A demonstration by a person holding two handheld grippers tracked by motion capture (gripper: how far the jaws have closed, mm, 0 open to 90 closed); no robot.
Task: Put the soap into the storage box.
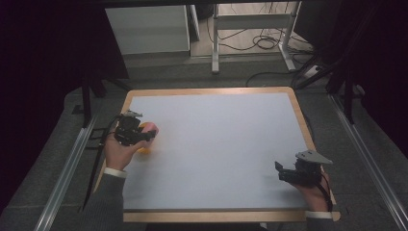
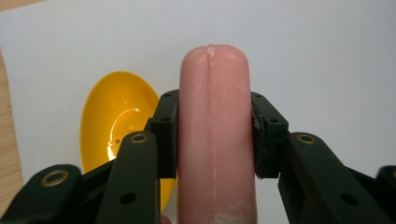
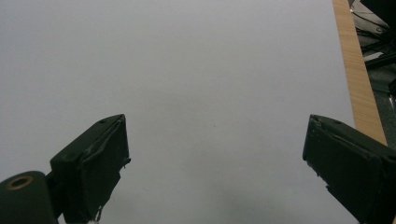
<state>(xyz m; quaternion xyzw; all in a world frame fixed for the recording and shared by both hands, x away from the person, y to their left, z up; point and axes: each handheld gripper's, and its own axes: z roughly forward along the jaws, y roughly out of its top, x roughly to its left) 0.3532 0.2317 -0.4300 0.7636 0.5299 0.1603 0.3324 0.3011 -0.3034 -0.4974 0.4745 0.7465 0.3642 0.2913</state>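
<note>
A pink sausage-shaped piece (image 2: 215,130) stands between the jaws of my left gripper (image 2: 215,135), which is shut on it; its rounded end points away from the camera. In the high view that gripper (image 1: 146,134) is at the table's left side with the pink piece (image 1: 150,127) sticking out. A yellow spoon-like bowl (image 2: 116,121) lies on the white surface just beneath and to the left of the jaws, also seen as a yellow patch (image 1: 144,149). My right gripper (image 3: 215,168) hangs open over bare white surface near the front right corner (image 1: 281,172).
The white mat (image 1: 216,144) sits on a wooden board with a light rim (image 1: 207,90). Metal rails (image 1: 67,173) run along both sides. Desk legs and cables (image 1: 260,43) lie beyond the far edge.
</note>
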